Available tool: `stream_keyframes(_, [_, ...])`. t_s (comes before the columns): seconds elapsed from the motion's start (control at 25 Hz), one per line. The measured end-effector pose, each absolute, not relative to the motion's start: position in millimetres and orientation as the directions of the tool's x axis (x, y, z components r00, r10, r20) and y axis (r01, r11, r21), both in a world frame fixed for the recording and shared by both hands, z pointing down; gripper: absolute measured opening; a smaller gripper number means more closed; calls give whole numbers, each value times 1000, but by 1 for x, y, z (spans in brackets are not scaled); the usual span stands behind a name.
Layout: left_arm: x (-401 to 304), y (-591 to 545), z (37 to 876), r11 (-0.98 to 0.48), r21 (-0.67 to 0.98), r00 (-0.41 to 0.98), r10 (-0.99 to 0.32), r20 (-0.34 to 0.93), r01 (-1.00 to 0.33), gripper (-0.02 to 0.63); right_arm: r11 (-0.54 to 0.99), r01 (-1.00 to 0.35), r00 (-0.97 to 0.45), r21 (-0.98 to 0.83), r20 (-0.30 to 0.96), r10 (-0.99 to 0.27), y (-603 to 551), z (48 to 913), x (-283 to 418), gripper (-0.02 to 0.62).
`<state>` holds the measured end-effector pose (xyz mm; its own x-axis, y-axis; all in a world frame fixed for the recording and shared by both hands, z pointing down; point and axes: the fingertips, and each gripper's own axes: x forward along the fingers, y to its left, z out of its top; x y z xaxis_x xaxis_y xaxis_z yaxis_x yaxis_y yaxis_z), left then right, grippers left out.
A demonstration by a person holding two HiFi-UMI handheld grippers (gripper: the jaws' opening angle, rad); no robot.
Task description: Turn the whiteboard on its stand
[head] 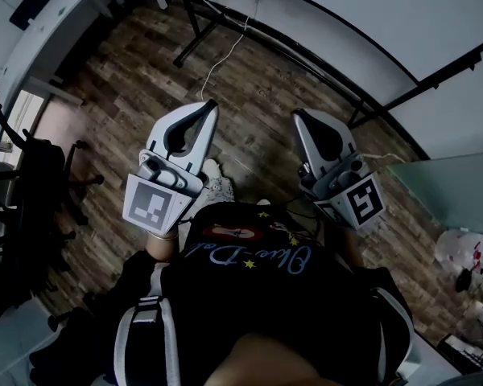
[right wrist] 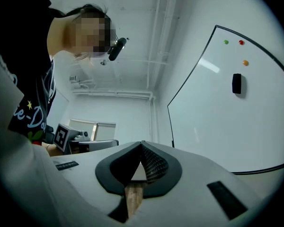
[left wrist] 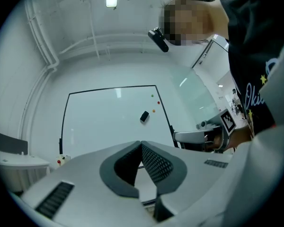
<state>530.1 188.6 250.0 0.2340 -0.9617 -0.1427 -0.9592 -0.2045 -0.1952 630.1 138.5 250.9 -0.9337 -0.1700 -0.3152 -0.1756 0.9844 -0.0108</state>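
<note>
Jaws on the left gripper (head: 210,105) and right gripper (head: 299,117) are sitting closed on nothing (no grip needed yet), both pointing toward the untouched whiteboard (left wrist: 109,119) at twelve o'clock, probably lining up to push it round.

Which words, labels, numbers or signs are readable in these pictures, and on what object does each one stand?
"Blue-D…": pale script on the person's black shirt; the remaining letters are unclear.
Square markers on the cubes of the left gripper and right gripper: patterns only, no letters.
Whiteboard: no writing visible.
</note>
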Motion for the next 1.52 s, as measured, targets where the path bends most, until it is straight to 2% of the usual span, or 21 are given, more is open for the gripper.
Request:
stream_keyframes(1.08, [369,143,260,-134,-167,159,-977,-145,-977,-3,997,-73,-961,13,-269,-67,90,250,452,28])
stream_keyframes(1.52, [293,145,256,-119,-150,143,-976,-162,-981,-3,997,-77,-962,12,-263,-71,87,245,379,28])
